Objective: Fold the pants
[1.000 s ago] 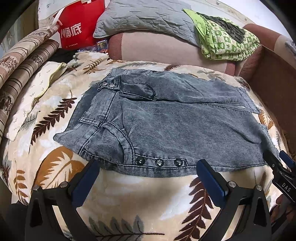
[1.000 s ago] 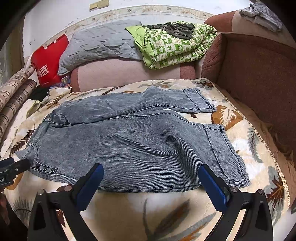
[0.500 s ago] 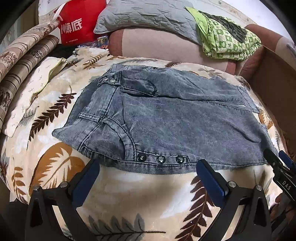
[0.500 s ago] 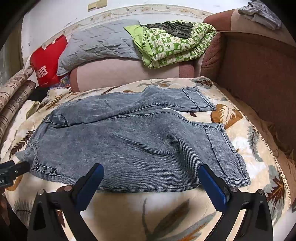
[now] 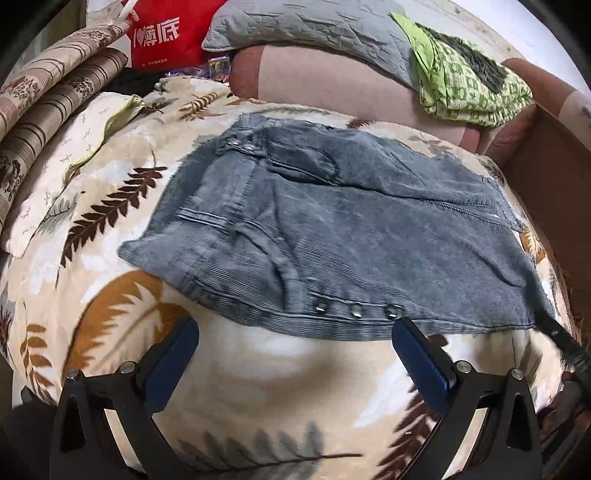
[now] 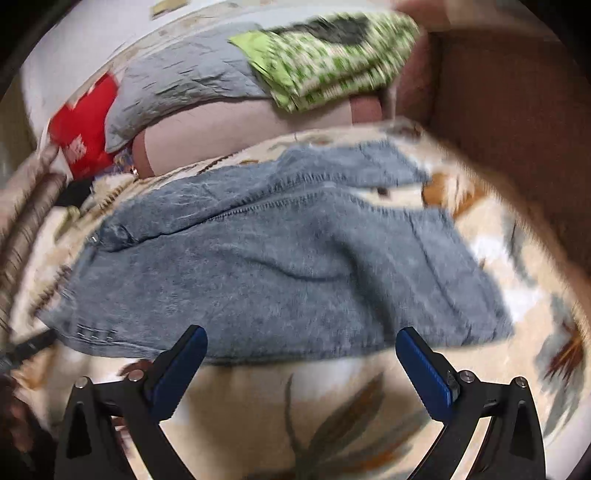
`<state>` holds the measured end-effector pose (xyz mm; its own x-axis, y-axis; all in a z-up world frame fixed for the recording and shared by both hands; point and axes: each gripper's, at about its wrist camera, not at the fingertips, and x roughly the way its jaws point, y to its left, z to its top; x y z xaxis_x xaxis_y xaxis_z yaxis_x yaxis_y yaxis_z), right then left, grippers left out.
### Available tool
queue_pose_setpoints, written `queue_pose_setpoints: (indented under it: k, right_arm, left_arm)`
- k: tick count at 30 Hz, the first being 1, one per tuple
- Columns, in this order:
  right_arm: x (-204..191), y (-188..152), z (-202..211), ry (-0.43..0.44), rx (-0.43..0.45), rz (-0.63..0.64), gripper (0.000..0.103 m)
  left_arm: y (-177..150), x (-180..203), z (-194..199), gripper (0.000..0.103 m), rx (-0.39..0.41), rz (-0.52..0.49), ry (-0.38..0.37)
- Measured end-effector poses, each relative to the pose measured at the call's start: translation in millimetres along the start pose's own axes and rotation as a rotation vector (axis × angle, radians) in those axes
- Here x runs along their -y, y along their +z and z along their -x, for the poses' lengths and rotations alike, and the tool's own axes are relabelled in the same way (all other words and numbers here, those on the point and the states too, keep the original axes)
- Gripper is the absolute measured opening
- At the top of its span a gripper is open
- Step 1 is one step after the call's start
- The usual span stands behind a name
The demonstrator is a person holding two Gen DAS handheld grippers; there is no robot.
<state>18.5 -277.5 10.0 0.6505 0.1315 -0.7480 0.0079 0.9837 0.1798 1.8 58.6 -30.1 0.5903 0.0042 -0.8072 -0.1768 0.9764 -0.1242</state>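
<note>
Leaf-printed fleece blanket [image 5: 258, 373] covers the bed in the left wrist view, cream with brown, rust and grey fronds. We hold the left gripper [image 5: 295, 334] low over the near edge, its blue-padded fingers [image 5: 173, 363] spread wide and empty, pointing toward twelve o'clock. Just beyond the tips lie the pants [image 5: 332, 236], grey-blue washed corduroy with a fine ribbed weave, spread flat with the waistband toward nine o'clock and the legs running toward three. Three metal snaps [image 5: 356, 313] sit in a row on the near hem, right by the right-hand fingertip. At four o'clock the black tip of the right gripper [image 5: 565, 343] shows beside the pants' edge. At twelve o'clock a quilted grey pillow [image 5: 314, 33] rests on a pink bolster [image 5: 332, 81]; a green patterned cloth [image 5: 469, 88] is at one o'clock, a red bag [image 5: 166, 37] at eleven.

From the right wrist view, blurred by motion, the right gripper [image 6: 301, 349] also hangs low with its blue fingers [image 6: 424, 373] wide apart, gripping nothing. The pants [image 6: 295, 266] fill the middle, the near leg's long edge lying just ahead of the fingertips, the cuffs toward three o'clock. A brown upholstered side panel [image 6: 517, 129] rises at two o'clock.
</note>
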Motion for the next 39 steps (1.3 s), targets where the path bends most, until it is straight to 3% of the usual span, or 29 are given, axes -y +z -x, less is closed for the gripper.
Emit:
queue_pose_setpoints:
  k: [3,6,9,13,14,15,17,25,26,27,29,31,33,37,39]
  right_arm:
    - [41.2,2.0,11.1,0.133,-0.05,-0.225,0.103]
    - [83.3,0.7,16.4,0.152,-0.074,-0.388,0.103]
    - [129.1,-2.1,10.4,0.145,-0.101,-0.564,0.103]
    - [170.0,-4.9,-11.0,0.263,-0.135,-0.805,0.103]
    - [175.0,-3.1,-14.5,0.282,-0.124,-0.838,0.103]
    - [176.6,-1.7,-16.5,0.294,-0.12,-0.851,0.103]
    - [178.5,0.9,-22.6,0.321,-0.123,-0.884,0.103]
    - [187.5,1.1,-23.0,0.334,-0.105,-0.893,0.102]
    - [187.3,1.7,-23.5,0.333,-0.102,-0.893,0.102]
    - [186.8,0.6,-22.7,0.33,-0.101,-0.891,0.101]
    - [187.0,0.0,-21.9,0.313,-0.102,-0.887,0.089]
    - [189.8,-0.7,-24.1,0.296,-0.122,-0.891,0.049]
    - [193.9,-2.2,-31.5,0.279,-0.159,-0.907,0.032]
    - [193.8,4.6,-29.9,0.223,-0.156,-0.859,0.013]
    - [187.0,15.2,-15.9,0.201,-0.123,-0.8,0.011]
  left_arm:
    - [7.4,-41.1,-2.5,0.103,0.013,0.139,-0.029]
    - [16.8,-79.8,-17.0,0.103,-0.027,0.295,-0.019]
    - [25.6,-102.6,-32.6,0.103,-0.041,0.359,-0.002]
    - [35.2,-112.4,-43.5,0.101,-0.04,0.414,-0.02]
    - [36.7,-113.1,-46.5,0.091,-0.053,0.428,-0.032]
    - [37.1,-114.7,-51.3,0.073,-0.073,0.445,-0.046]
    - [38.2,-117.6,-58.5,0.057,-0.102,0.473,-0.06]
    - [42.2,-120.7,-66.2,0.064,-0.081,0.535,-0.081]
    - [42.8,-120.4,-66.7,0.057,-0.081,0.532,-0.076]
    - [43.7,-119.7,-67.7,0.03,-0.084,0.528,-0.058]
    - [45.3,-122.2,-73.2,0.007,-0.103,0.544,-0.049]
    - [47.6,-125.4,-74.8,0.005,-0.11,0.56,-0.055]
    - [51.0,-124.4,-69.3,0.004,-0.095,0.543,-0.041]
    - [62.2,-124.5,-38.5,0.004,-0.006,0.527,-0.007]
    - [67.6,-126.4,-17.4,0.004,0.048,0.528,-0.002]
